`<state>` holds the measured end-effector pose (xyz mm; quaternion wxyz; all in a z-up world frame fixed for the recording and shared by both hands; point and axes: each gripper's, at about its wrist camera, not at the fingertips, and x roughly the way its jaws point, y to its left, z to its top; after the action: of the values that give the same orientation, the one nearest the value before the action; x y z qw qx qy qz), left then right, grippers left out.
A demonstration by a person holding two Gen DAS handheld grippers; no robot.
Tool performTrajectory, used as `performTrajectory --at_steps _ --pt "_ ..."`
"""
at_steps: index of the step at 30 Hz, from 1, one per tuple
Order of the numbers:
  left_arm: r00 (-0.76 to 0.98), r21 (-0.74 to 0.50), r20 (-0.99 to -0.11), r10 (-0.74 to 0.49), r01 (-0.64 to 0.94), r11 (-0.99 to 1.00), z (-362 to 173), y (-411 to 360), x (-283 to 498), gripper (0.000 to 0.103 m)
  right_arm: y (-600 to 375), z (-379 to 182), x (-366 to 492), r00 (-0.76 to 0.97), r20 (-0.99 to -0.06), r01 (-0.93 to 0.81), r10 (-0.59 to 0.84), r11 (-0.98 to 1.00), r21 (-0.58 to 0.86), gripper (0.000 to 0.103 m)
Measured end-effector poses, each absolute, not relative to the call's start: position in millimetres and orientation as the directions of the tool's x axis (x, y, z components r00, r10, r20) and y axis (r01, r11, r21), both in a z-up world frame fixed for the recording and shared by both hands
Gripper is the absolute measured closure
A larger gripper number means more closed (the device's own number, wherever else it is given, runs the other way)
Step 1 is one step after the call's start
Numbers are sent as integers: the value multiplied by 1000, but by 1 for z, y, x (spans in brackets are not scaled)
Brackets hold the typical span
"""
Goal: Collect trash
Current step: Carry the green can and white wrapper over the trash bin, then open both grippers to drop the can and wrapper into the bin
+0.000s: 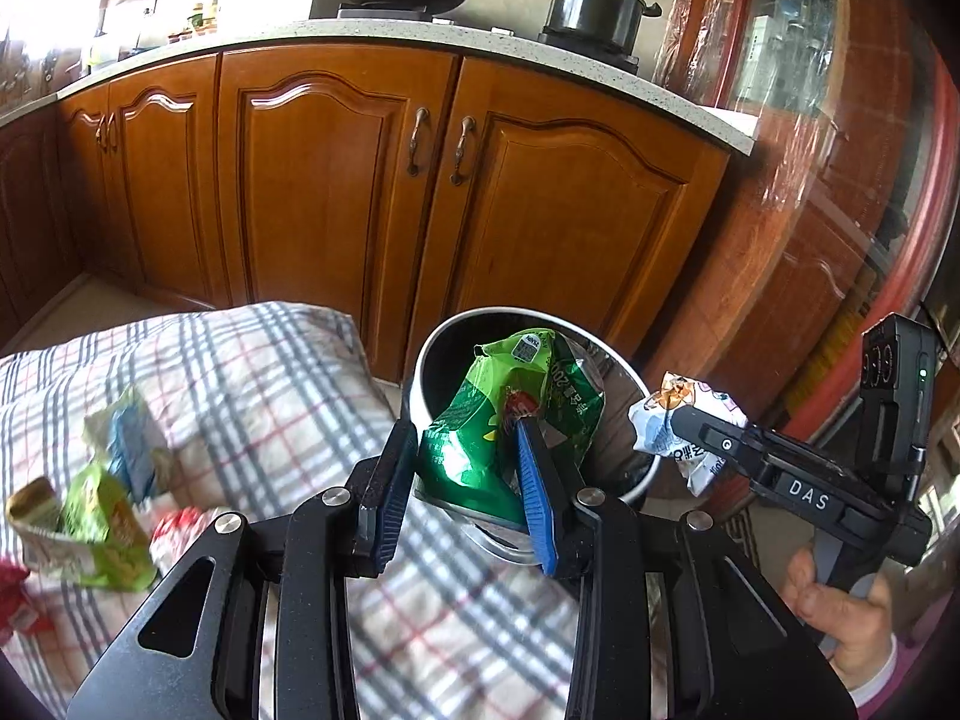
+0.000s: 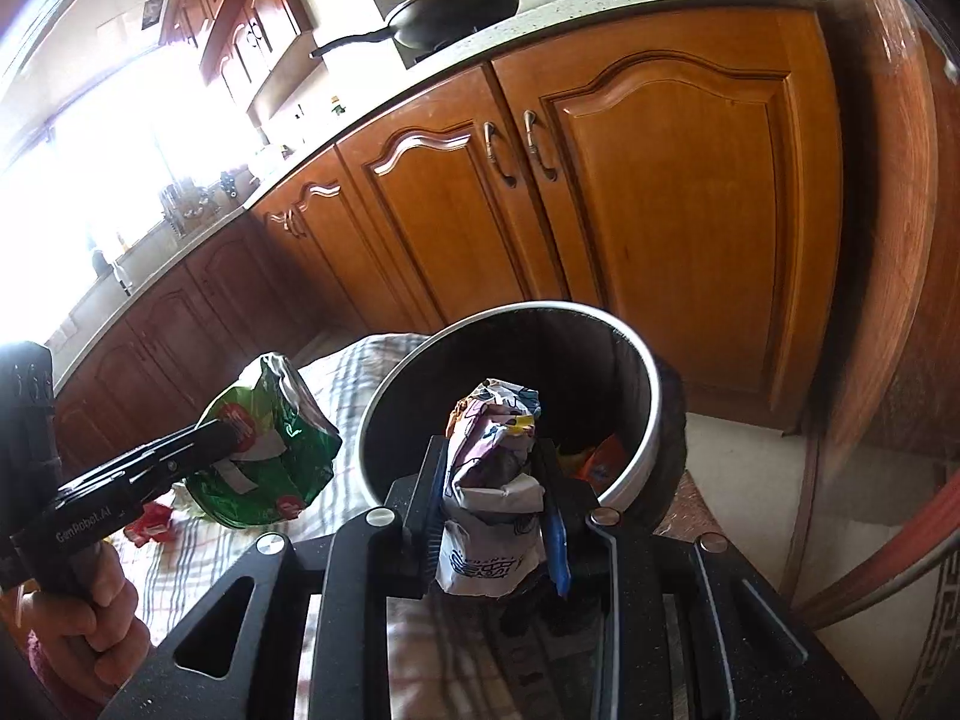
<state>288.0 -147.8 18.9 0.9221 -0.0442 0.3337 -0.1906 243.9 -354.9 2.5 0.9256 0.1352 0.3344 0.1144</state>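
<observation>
Left gripper (image 1: 465, 444) pinches green bag (image 1: 480, 420); right gripper (image 2: 489, 456) pinches crumpled white wrapper (image 2: 492, 480); both near bin (image 2: 651, 414).

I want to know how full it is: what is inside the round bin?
In the right wrist view the bin holds an orange wrapper low down. The held white wrapper and right gripper cover the rest.

checked cloth (image 1: 288, 372), snack wrappers (image 1: 102, 516) lying on it
</observation>
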Motion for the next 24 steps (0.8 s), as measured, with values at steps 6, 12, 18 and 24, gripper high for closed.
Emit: performTrajectory --at_steps 6,12,18,24 --pt "698 -189 -611 -373 328 925 17 -162 302 71 -362 1 254 748 -597 -120 289 944 307 75" --pt "682 -188 -633 -366 323 928 10 -173 316 71 -368 -5 265 739 -610 -115 285 946 302 75" --pt "668 -189 -652 -359 315 930 2 -183 329 71 -374 -12 274 726 -623 -114 290 945 307 75" --pt "656 -188 -666 -354 311 931 -4 -191 340 71 -377 -17 284 712 -639 -113 292 945 306 75"
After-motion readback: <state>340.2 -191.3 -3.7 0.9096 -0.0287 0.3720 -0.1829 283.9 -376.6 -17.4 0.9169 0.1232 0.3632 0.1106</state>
